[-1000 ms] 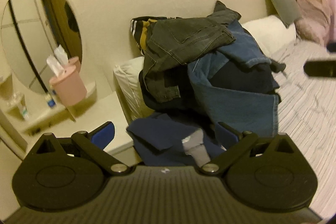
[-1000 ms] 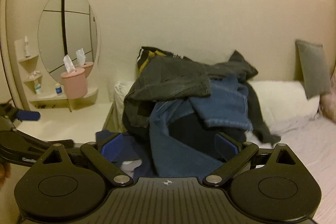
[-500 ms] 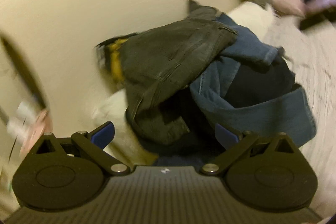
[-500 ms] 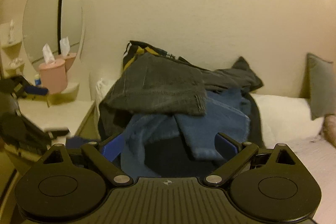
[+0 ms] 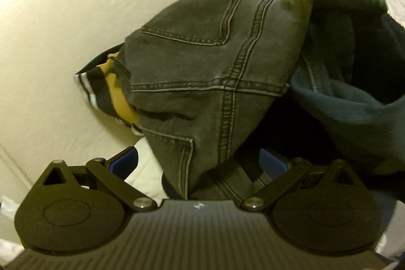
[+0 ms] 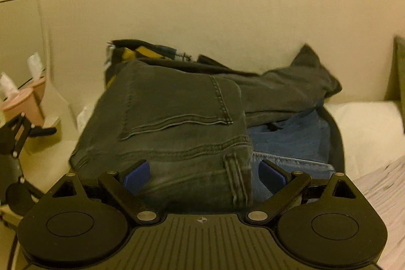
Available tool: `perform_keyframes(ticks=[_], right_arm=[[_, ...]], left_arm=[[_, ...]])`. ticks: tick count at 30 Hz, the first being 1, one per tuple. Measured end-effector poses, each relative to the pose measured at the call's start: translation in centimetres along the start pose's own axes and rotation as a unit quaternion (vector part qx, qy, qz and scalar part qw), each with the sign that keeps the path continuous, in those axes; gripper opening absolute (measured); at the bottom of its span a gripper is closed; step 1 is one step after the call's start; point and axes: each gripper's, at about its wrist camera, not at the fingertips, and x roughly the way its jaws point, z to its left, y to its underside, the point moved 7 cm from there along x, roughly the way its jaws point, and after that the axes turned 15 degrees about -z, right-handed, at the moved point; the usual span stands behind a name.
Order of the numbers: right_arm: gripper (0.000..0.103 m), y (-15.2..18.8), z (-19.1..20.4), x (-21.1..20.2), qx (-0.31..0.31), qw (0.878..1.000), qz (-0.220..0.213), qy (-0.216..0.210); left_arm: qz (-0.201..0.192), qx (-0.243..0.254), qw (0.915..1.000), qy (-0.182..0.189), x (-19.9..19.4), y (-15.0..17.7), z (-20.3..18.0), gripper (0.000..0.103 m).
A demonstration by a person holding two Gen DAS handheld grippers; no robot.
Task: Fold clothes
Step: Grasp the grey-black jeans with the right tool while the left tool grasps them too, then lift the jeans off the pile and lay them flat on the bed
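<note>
A pair of dark grey jeans (image 5: 207, 62) lies on top of a pile of clothes on the bed, also in the right wrist view (image 6: 177, 123). Under it are blue jeans (image 6: 288, 141), a dark blue garment (image 5: 354, 105) and a yellow and black striped piece (image 5: 111, 87). My left gripper (image 5: 198, 165) is open, its blue pads either side of the grey jeans' lower edge. My right gripper (image 6: 202, 175) is open, its pads astride the grey jeans' waistband. The left gripper (image 6: 15, 133) shows at the left edge of the right view.
A cream wall (image 6: 202, 4) rises right behind the pile. White pillows (image 6: 367, 128) lie to the right, a striped bedsheet (image 6: 379, 194) at the near right. A pink tissue holder (image 6: 22, 103) and a mirror (image 6: 17, 24) stand at the left.
Both grippers have moved in close to the clothes pile. The grey jeans now sit between the open pads of each gripper. The left view has tilted.
</note>
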Motion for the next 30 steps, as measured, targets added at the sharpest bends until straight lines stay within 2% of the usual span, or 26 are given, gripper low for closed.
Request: perform_keyframes(ticks=[2, 3, 4, 6, 8, 9, 10, 11, 13, 14, 15, 18, 20, 25, 30], right_arm=[[0.095, 0.1, -0.9, 2.0, 0.018, 1.000, 0.014, -0.001], [0.083, 0.3, -1.3, 2.6, 0.023, 1.000, 0.019, 0.004], [0.077, 0.4, -1.6, 3.2, 0.028, 0.999, 0.025, 0.008], [0.075, 0.6, -2.2, 3.9, 0.047, 0.998, 0.028, 0.010], [0.074, 0.8, -2.7, 4.1, 0.067, 0.997, 0.027, 0.006], [0.069, 0.8, -2.8, 4.2, 0.069, 0.997, 0.028, 0.006], [0.067, 0.7, -2.9, 4.2, 0.071, 0.997, 0.028, 0.006], [0.060, 0.7, -3.1, 4.2, 0.078, 0.997, 0.030, 0.006], [0.040, 0.2, -3.6, 3.9, 0.096, 0.995, 0.027, 0.010], [0.024, 0.0, -3.9, 3.8, 0.104, 0.994, 0.026, 0.014], [0.024, -0.4, -4.0, 3.4, 0.111, 0.994, 0.022, 0.013], [0.021, -1.9, -3.5, 2.0, 0.112, 0.994, -0.002, -0.004], [0.020, -3.1, -3.0, 0.8, 0.130, 0.991, -0.025, -0.018], [0.020, -7.8, -2.3, -2.9, 0.178, 0.978, -0.100, -0.045], [0.020, -13.8, -1.8, -7.4, 0.188, 0.963, -0.184, -0.053]], left_arm=[[-0.001, -0.002, 0.9999, 0.013, 0.7, 0.2, -0.2, 0.093], [-0.001, 0.002, 0.9998, 0.019, 1.1, 0.3, -0.4, 0.090], [-0.004, 0.009, 0.9997, 0.021, 1.2, 0.3, -0.5, 0.084], [-0.006, 0.015, 0.9997, 0.018, 1.4, 0.3, -0.4, 0.079], [-0.010, 0.019, 0.9997, 0.013, 1.5, 0.2, -0.1, 0.066], [-0.011, 0.019, 0.9997, 0.009, 1.6, 0.1, 0.2, 0.056], [-0.012, 0.017, 0.9997, 0.009, 1.6, 0.0, 0.4, 0.051], [-0.014, 0.015, 0.9997, 0.011, 1.6, -0.2, 0.7, 0.049], [-0.022, 0.018, 0.9995, 0.016, 1.3, -0.7, 1.0, 0.033], [-0.027, 0.021, 0.9992, 0.018, 1.1, -1.1, 1.1, 0.028], [-0.032, 0.024, 0.9990, 0.019, 0.8, -1.5, 1.2, 0.019], [-0.038, 0.006, 0.9990, 0.020, 0.3, -2.7, 2.1, 0.011], [-0.048, -0.014, 0.9987, 0.013, -0.5, -3.6, 3.2, 0.011], [-0.089, -0.028, 0.9956, -0.001, -3.0, -6.6, 5.9, 0.011], [-0.153, -0.032, 0.9877, -0.013, -5.1, -12.6, 8.3, 0.010]])
